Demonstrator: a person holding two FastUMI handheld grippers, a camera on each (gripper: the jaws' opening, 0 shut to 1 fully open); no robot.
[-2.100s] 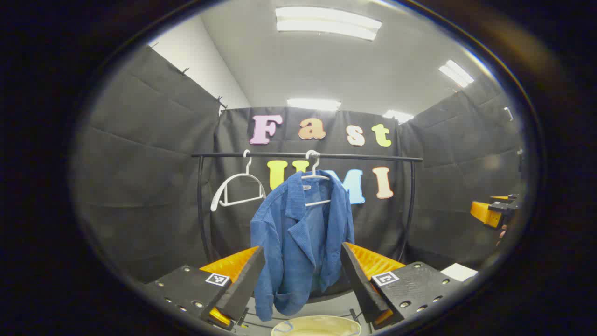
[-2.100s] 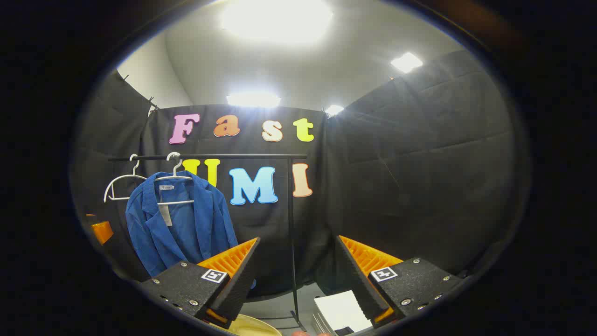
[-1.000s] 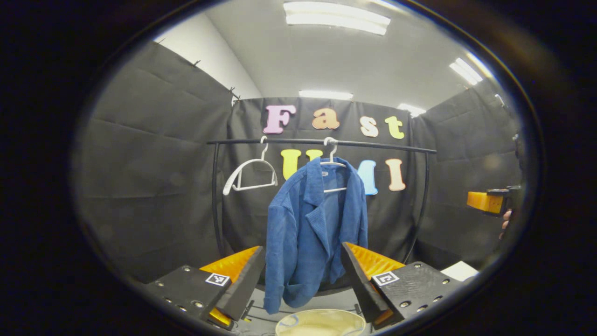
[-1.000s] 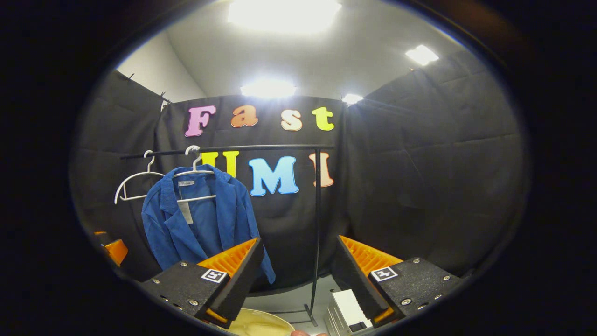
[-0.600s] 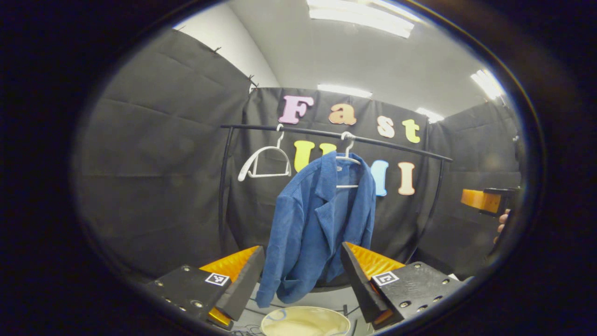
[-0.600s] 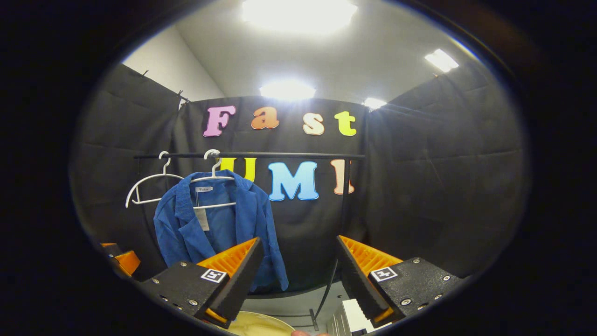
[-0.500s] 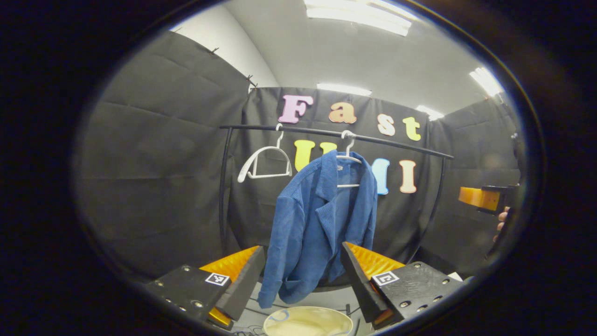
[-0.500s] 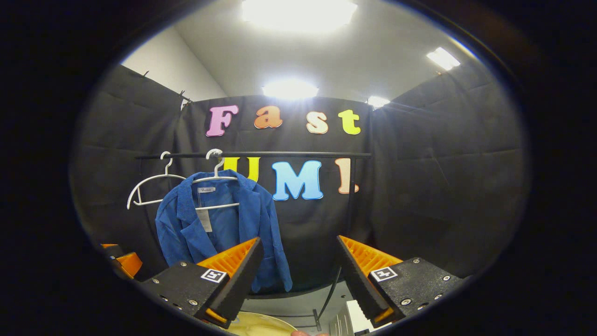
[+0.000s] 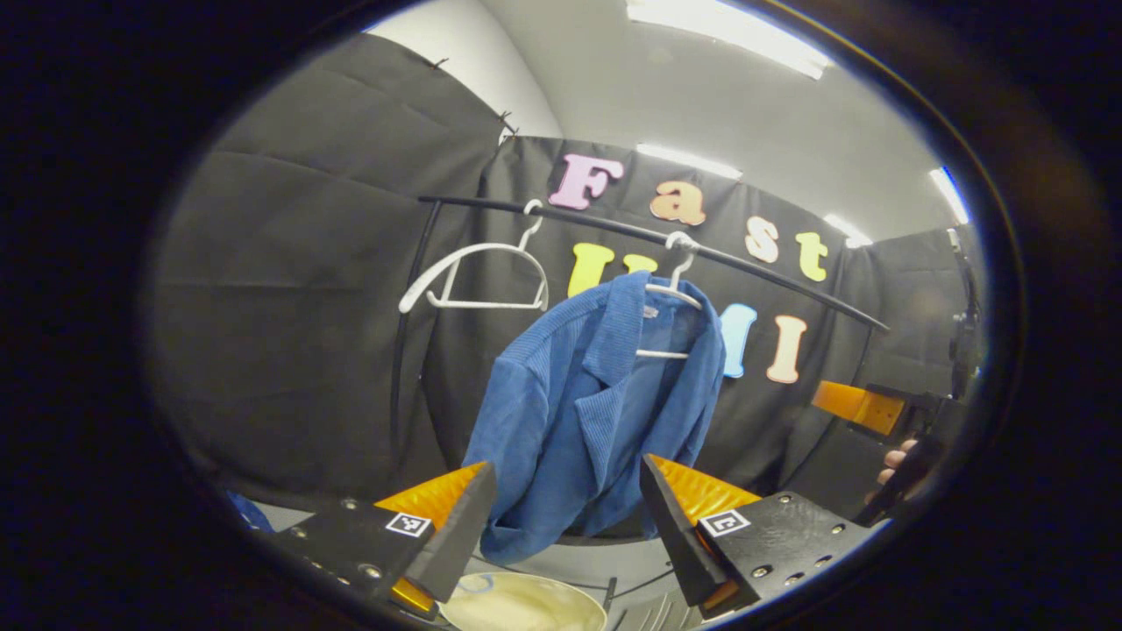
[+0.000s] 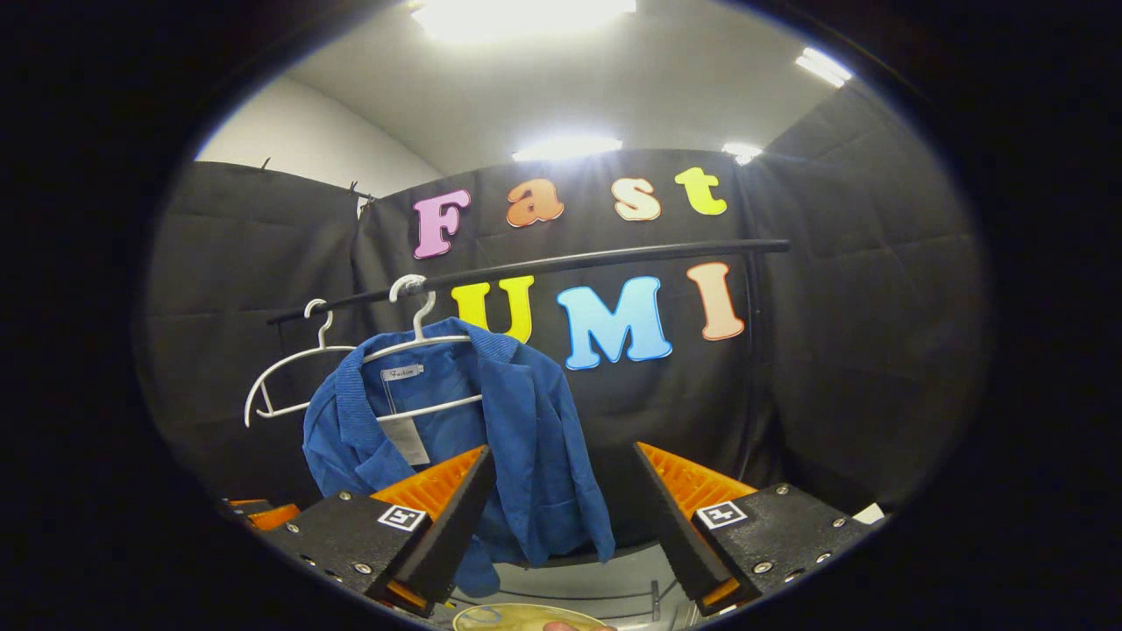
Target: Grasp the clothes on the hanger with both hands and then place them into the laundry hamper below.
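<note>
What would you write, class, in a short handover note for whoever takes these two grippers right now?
Left gripper: open, holding nothing, short of the blue corduroy jacket.
Right gripper: open, holding nothing.
The jacket hangs on a white plastic hanger on the black rail; a bare white hanger hangs beside it.
The pale round hamper sits below.
Done: nothing grasped.
Left: grip the jacket with both grippers, lift it off, drop it in the hamper.
</note>
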